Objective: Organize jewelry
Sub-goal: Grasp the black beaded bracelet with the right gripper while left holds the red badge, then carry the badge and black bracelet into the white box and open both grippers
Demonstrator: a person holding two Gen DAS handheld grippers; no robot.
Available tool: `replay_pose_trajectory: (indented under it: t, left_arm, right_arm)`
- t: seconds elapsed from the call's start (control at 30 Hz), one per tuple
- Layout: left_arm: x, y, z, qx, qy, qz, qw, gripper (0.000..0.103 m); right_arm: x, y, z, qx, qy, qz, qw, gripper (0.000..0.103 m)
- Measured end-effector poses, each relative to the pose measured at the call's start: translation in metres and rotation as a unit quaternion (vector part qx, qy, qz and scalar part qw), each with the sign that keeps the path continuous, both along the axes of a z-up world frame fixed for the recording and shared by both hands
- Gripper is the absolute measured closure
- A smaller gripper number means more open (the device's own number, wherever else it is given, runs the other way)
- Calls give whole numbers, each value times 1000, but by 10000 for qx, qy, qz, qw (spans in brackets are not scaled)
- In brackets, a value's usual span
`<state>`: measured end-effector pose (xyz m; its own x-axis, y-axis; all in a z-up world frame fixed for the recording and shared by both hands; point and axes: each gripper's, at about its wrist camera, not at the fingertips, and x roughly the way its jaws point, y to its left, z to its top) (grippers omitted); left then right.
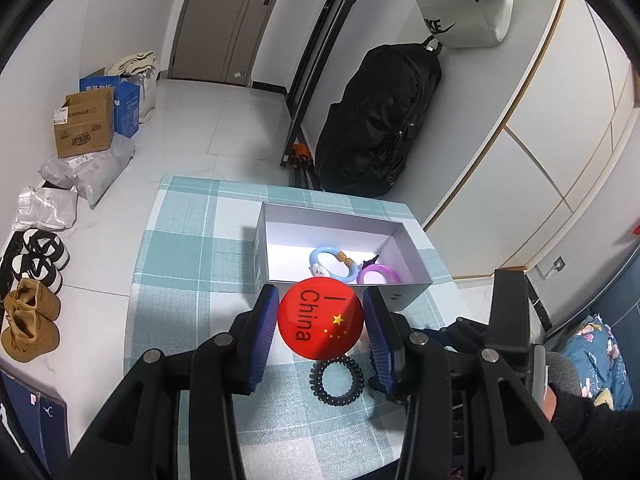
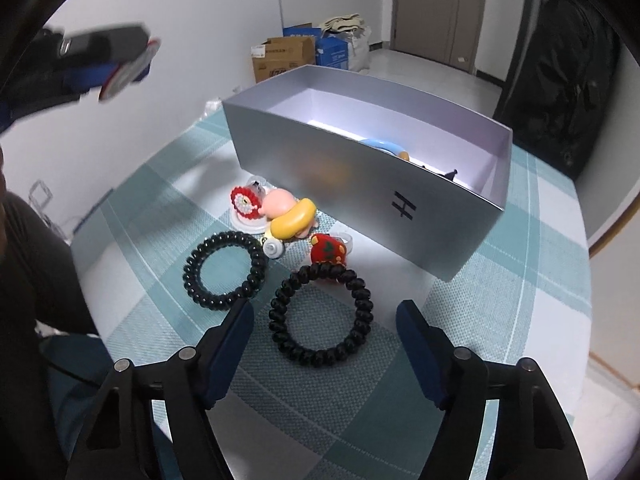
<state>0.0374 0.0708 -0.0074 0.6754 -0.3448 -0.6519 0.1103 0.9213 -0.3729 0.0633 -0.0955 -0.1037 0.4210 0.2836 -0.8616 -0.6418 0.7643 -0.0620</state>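
Clamping a round red badge between its blue pads, the left gripper hangs just before the open grey box. The right gripper straddles a black coil hair tie on the checked cloth, pads not touching it.

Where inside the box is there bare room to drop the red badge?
The box floor is bare along its left and far walls. The near right corner is crowded: blue ring beside purple ring. The left gripper holds the red badge.
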Motion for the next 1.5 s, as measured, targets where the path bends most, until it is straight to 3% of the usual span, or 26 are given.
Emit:
replay_pose_trajectory:
  t: [0.07,0.27,0.6,0.83,1.1,1.5]
  left_arm:
    - [-1,1,0,-14,-1,5,10000,65]
    - [0,5,1,-131,7,74,9999,65]
    - [1,3,1,-98,61,120,9999,65]
    - [2,8,4,-184,26,216,9996,65]
    - [13,13,0,-472,13,273,9985,65]
    - [44,-4,-8,-484,27,113,9988,65]
  right_arm:
    - [-3,2,0,1,-73,75,9999,50]
    - [1,-3,1,101,-40,-33,9999,64]
    - [-5,-6,13,390,-11,77,9992,64]
    - [-5,-19,35,888,-89,-54,9960,65]
    - [1,-36,64,1654,-309,-284,9853,65]
    - [29,-42,80,2196,-350,-541,9735,65]
